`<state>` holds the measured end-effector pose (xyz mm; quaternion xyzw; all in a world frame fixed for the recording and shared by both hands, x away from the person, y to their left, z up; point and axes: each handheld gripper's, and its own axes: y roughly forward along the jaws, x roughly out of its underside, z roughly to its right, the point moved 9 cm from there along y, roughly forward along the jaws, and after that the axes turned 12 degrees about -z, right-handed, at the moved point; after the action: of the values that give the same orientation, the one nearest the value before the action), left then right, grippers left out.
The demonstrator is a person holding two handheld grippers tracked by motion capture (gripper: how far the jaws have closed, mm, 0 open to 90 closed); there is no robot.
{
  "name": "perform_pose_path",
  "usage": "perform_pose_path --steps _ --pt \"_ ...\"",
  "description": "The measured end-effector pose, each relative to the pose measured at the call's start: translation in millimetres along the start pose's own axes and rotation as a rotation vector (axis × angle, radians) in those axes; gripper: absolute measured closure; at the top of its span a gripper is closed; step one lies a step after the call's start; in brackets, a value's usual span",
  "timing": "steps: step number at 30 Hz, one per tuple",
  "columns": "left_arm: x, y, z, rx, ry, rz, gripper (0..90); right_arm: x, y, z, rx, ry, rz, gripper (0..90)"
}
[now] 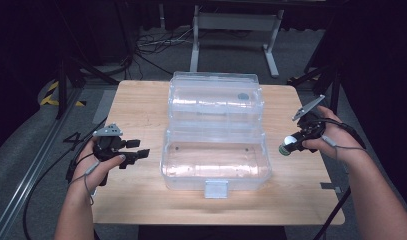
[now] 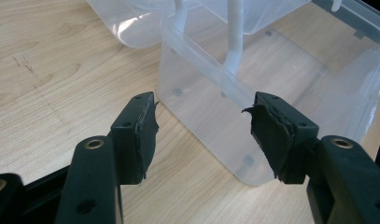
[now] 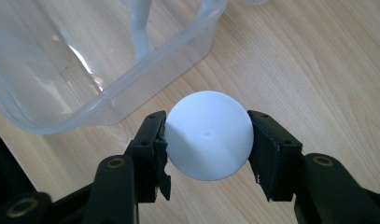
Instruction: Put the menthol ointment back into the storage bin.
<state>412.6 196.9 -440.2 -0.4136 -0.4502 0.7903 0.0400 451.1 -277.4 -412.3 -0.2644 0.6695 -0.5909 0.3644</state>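
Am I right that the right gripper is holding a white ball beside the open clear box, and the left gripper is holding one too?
Not quite: the left gripper is open and holds nothing, as the left gripper view shows. The right gripper does hold the white ball beside the open clear box.

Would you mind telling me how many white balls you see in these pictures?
1. The white ball sits clamped between the jaws of the right gripper, beside the right end of the open clear plastic box. No other ball is visible, though glare on the box could hide one.
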Motion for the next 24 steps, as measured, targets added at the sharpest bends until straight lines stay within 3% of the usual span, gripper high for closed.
perform_pose_path --steps 24 --pt "1.0 2.8 0.7 0.006 0.0 -0.01 41.2 -11.1 -28.7 -31.7 -0.004 -0.212 0.01 50.3"
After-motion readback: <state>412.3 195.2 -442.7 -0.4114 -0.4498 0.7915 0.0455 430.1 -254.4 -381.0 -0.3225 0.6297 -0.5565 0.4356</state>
